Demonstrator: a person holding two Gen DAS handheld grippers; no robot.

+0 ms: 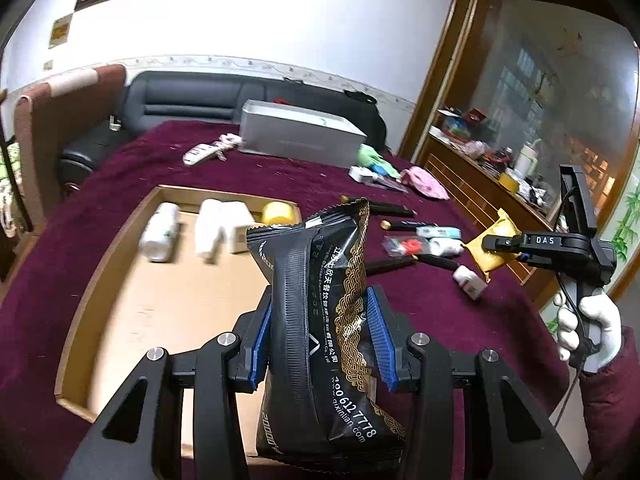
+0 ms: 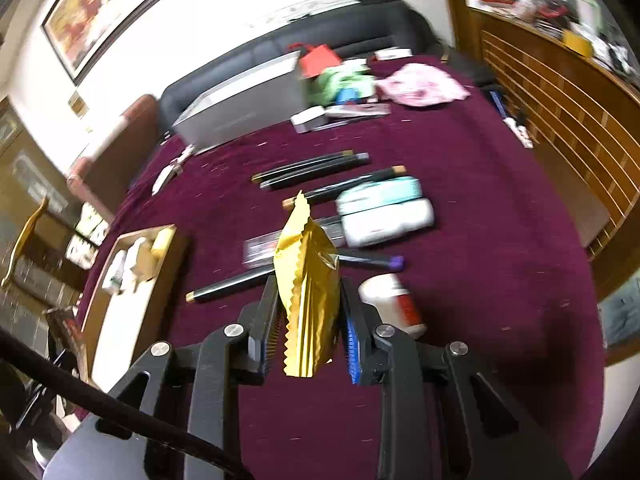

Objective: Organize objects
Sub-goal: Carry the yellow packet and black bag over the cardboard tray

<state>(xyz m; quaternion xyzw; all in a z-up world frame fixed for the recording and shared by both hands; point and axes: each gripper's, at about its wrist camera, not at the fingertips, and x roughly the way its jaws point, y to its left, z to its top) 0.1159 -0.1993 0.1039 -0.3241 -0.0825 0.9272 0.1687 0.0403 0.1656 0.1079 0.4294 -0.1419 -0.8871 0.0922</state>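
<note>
My left gripper [image 1: 320, 332] is shut on a black snack packet [image 1: 320, 300] with gold pattern, held upright over the near edge of a shallow cardboard tray [image 1: 100, 280]. The tray holds a white bottle [image 1: 160, 232], white boxes [image 1: 218, 230] and a yellow round thing [image 1: 280, 213]. My right gripper [image 2: 310, 320] is shut on a gold foil packet [image 2: 308, 288], held above the maroon tablecloth [image 2: 480, 240]. It also shows at the right of the left wrist view [image 1: 496, 242], holding the gold packet [image 1: 486, 256]. The tray also shows at the left of the right wrist view [image 2: 96, 312].
Several dark pens [image 2: 312, 168], a teal-and-white case [image 2: 384, 210], a small white bottle [image 2: 394, 304] and a clear packet [image 2: 264, 250] lie on the cloth. A grey box [image 1: 300, 134], pink cloth [image 1: 426, 184] and green things [image 1: 374, 158] sit farther back. A wooden cabinet [image 2: 560, 112] stands right.
</note>
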